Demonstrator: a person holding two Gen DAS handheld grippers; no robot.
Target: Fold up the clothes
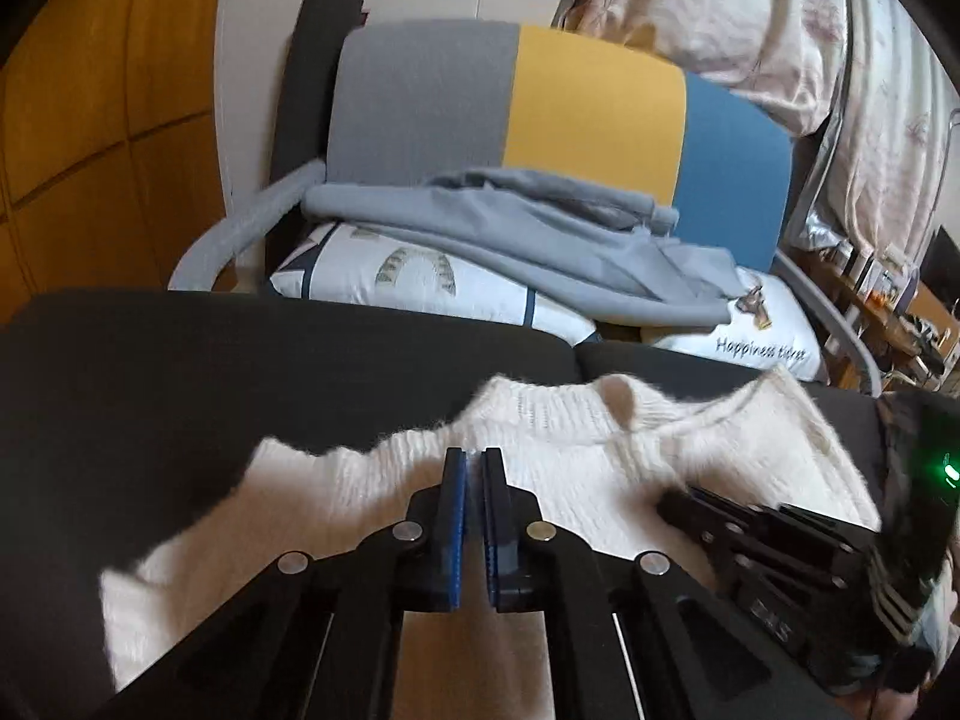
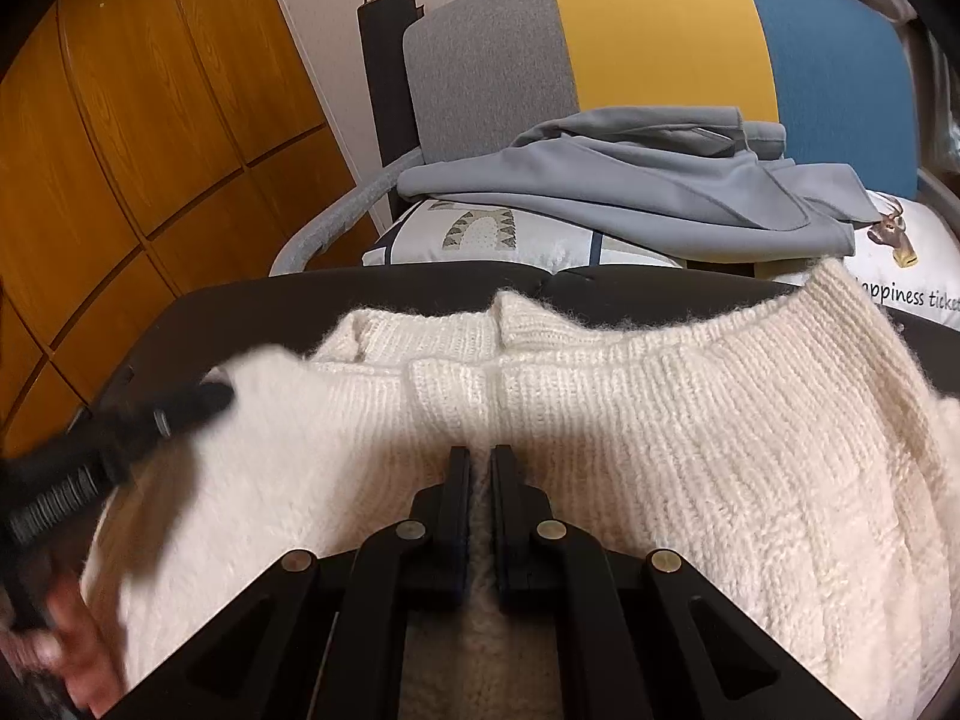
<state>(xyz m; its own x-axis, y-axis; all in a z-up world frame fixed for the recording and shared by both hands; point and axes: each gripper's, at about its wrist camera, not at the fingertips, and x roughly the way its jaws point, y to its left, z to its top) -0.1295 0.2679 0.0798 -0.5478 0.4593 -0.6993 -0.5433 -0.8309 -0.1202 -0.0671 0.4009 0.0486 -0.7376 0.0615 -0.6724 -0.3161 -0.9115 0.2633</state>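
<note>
At the far left stands a wooden wardrobe (image 2: 138,138) with panelled doors. Next to it, the dark desk (image 1: 180,360) carries a cream knitted sweater (image 2: 690,420), spread across most of its top with the neckline toward the far edge. The left gripper (image 1: 474,456) hovers low over the left part of the sweater; its jaws are closed with only a sliver between the blue pads, and whether any knit is pinched at the tips I cannot tell. In the right wrist view it (image 2: 219,393) shows blurred at the sweater's left edge, with a hand (image 2: 72,648) behind it. The right gripper (image 2: 480,456) sits near the sweater's middle, its jaws closed on a ridge of the knit that runs up between the pads. Beyond the desk, a chair (image 1: 594,96) with a grey, yellow and blue back holds a printed cushion (image 1: 420,276), and a grey garment (image 2: 630,192) lies crumpled on top of it. A pale floral curtain (image 1: 750,18) hangs at the far right.
</note>
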